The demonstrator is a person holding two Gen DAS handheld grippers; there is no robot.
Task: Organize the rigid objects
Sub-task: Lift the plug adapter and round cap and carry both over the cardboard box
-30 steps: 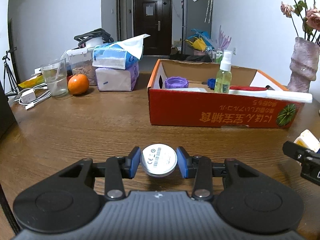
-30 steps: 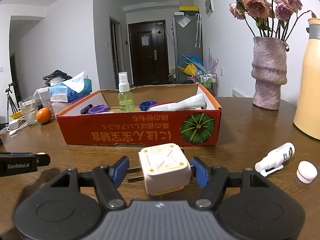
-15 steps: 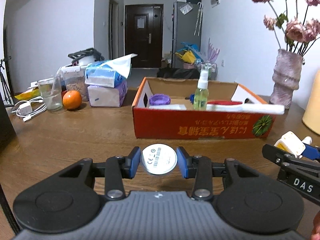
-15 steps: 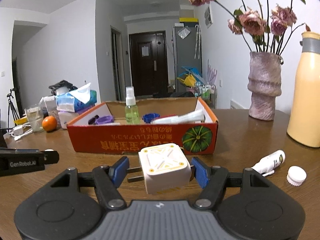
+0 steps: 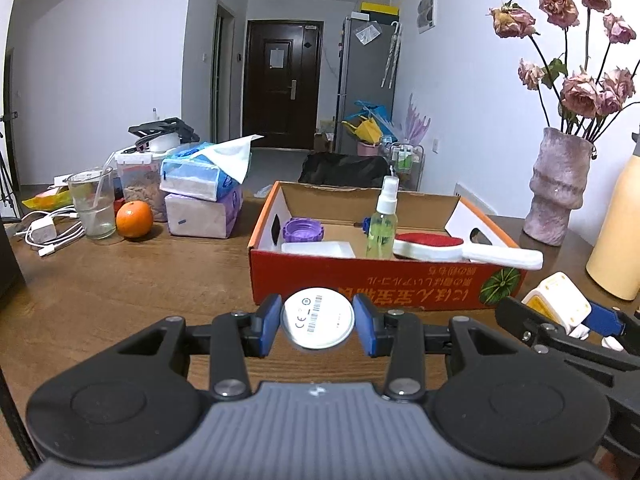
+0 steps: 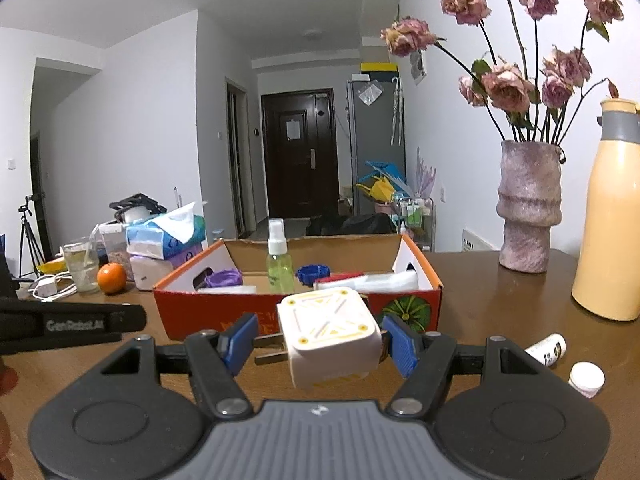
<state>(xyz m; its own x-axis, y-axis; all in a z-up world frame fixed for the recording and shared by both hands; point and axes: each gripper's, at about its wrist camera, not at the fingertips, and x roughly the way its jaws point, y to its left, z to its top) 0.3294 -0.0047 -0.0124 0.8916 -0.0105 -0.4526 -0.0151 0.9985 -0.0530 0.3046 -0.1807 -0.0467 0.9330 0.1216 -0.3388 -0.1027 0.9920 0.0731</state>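
Note:
My left gripper is shut on a white round disc with a CE label, held above the table in front of the red cardboard box. My right gripper is shut on a white and yellow plug adapter, prongs pointing left, held above the table before the same box. The adapter also shows at the right of the left wrist view. The box holds a green spray bottle, a purple lid, a blue lid, a red and white brush and a white tray.
A small white bottle and a white cap lie on the table at the right. A pink vase and a yellow flask stand behind. An orange, a glass, tissue packs and cables crowd the left.
Both grippers have risen with their objects, so the box interior now shows from higher. The right gripper has moved closer to the left gripper.

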